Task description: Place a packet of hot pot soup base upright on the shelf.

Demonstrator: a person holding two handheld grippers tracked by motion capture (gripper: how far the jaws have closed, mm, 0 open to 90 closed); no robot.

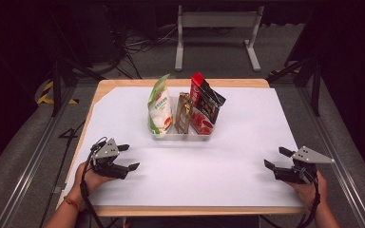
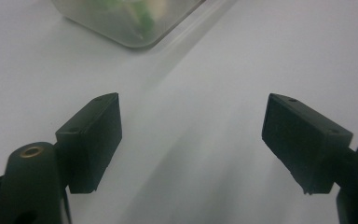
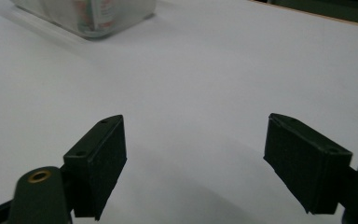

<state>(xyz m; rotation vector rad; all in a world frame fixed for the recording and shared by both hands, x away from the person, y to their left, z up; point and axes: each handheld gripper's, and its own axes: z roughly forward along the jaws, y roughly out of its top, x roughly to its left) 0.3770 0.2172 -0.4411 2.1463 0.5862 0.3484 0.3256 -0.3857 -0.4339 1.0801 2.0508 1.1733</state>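
Note:
A clear plastic tray point(image 1: 183, 137) stands at the middle of the white sheet point(image 1: 228, 161), holding three upright snack bags: a green-and-white pouch point(image 1: 159, 107), a gold-brown packet point(image 1: 184, 112) and a red-and-black bag point(image 1: 205, 104). My left gripper point(image 1: 128, 157) rests low at the front left, open, nothing between its jaws; its own view has it point(image 2: 191, 140) over bare sheet with the tray's corner point(image 2: 135, 28) ahead. At the front right my right gripper point(image 1: 278, 158) is open and empty, and its own view has it point(image 3: 193, 158) above the sheet with the tray point(image 3: 93, 18) far off.
The white sheet covers a wooden table point(image 1: 180, 210) whose edge shows at front and back. Beyond the table stand a white metal frame point(image 1: 216, 33), dark stands and cables on a grey floor. Bare sheet lies between both grippers and the tray.

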